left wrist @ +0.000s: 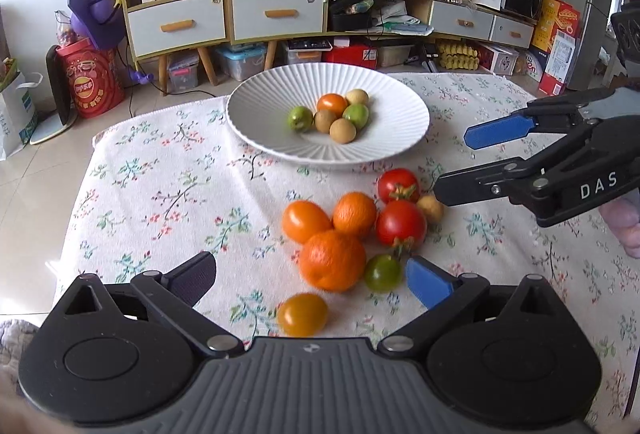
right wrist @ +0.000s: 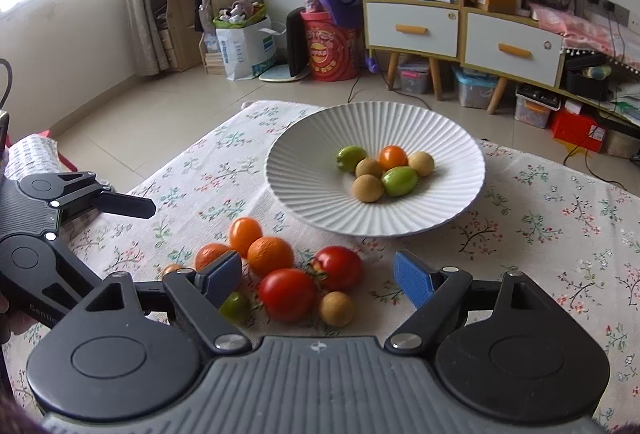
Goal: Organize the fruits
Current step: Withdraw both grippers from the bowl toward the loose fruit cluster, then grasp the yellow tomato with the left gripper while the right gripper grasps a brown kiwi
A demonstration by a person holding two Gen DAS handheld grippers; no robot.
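Note:
A white ribbed plate [left wrist: 256,105] [right wrist: 304,169] on the floral cloth holds several small fruits: green, orange and tan. In front of it lies a loose cluster: two red tomatoes [left wrist: 401,222] [right wrist: 287,294], two oranges [left wrist: 333,260] [right wrist: 270,256], an orange tomato [left wrist: 306,221], a green tomato [left wrist: 382,272] [right wrist: 236,306], a yellow tomato [left wrist: 303,314] and a tan longan [left wrist: 431,209] [right wrist: 337,308]. My left gripper [left wrist: 310,276] is open and empty over the near side of the cluster. My right gripper [right wrist: 318,276] [left wrist: 454,163] is open and empty, just right of the cluster.
The floral tablecloth [left wrist: 168,193] covers a low table whose far edge is just beyond the plate. Past it are tiled floor, a cabinet with drawers [left wrist: 176,21], a red snack bucket [left wrist: 94,81] and storage boxes.

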